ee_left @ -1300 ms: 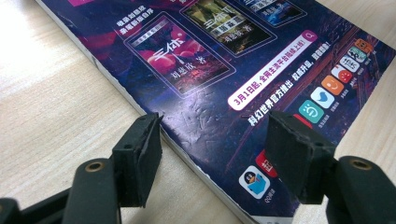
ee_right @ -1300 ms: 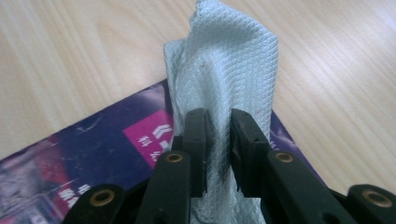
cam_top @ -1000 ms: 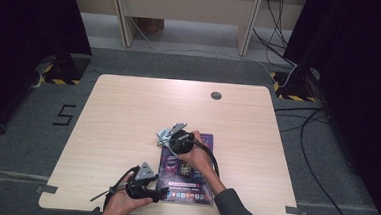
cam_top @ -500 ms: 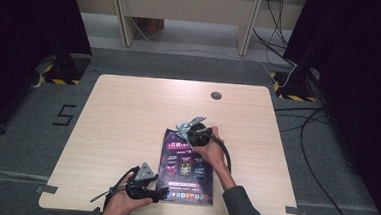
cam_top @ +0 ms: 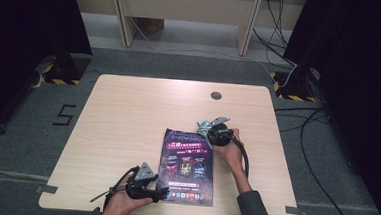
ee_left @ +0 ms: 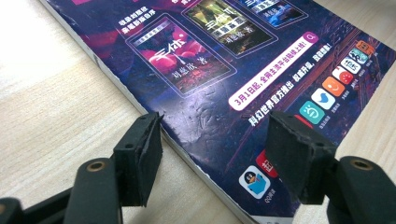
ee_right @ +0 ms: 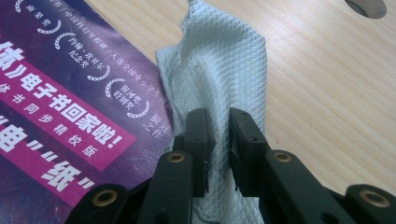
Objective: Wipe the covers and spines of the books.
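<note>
Where pinched by the right gripper: pale, diamond-textured cloth, crumpled upward.

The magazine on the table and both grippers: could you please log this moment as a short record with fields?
surface: wooden table
magazine: purple magazine lying flat near the front edge
cloth: pale blue cloth draped over the magazine's far right corner
right gripper: right gripper shut on the cloth
left gripper: left gripper open, one jaw on either side of the magazine's near left corner
table hole: round cable hole beyond the magazine
</note>
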`<control>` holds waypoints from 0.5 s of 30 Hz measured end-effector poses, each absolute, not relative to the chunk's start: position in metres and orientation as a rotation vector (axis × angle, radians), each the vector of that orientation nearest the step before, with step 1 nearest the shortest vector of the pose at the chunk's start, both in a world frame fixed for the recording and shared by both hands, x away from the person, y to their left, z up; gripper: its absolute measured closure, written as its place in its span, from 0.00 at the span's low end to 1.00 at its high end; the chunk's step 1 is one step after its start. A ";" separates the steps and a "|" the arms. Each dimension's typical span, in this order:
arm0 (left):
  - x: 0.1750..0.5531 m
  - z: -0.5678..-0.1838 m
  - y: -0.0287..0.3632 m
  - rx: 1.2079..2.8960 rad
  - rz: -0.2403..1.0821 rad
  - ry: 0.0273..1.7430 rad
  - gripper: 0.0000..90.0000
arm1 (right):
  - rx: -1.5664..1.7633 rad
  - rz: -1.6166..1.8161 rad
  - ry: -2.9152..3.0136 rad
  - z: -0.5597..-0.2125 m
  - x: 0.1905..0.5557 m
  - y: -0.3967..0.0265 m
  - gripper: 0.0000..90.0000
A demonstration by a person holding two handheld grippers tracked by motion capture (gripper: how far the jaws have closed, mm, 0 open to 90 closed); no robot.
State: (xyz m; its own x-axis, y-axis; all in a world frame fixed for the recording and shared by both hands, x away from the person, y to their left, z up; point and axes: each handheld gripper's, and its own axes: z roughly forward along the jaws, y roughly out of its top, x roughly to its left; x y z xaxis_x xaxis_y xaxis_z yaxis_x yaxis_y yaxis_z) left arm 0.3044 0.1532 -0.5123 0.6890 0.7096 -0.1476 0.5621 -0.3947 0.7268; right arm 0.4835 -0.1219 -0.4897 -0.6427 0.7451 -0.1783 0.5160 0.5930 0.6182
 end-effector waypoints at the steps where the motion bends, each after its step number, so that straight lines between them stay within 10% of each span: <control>1: 0.305 -0.512 0.153 2.104 0.236 0.973 0.40 | 1.002 0.734 2.401 -0.490 0.483 -0.121 0.88; 15: 0.304 -0.512 0.153 2.104 0.238 0.972 0.40 | 0.933 0.818 2.497 -0.490 0.452 -0.101 0.88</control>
State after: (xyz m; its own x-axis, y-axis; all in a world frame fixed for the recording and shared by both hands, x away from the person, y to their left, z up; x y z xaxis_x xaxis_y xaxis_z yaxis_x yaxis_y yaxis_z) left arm 0.3043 0.1532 -0.5124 0.6888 0.7100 -0.1468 0.5617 -0.3945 0.7273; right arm 0.4521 -0.1014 -0.4897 -0.7214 0.6822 -0.1192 0.4793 0.6161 0.6251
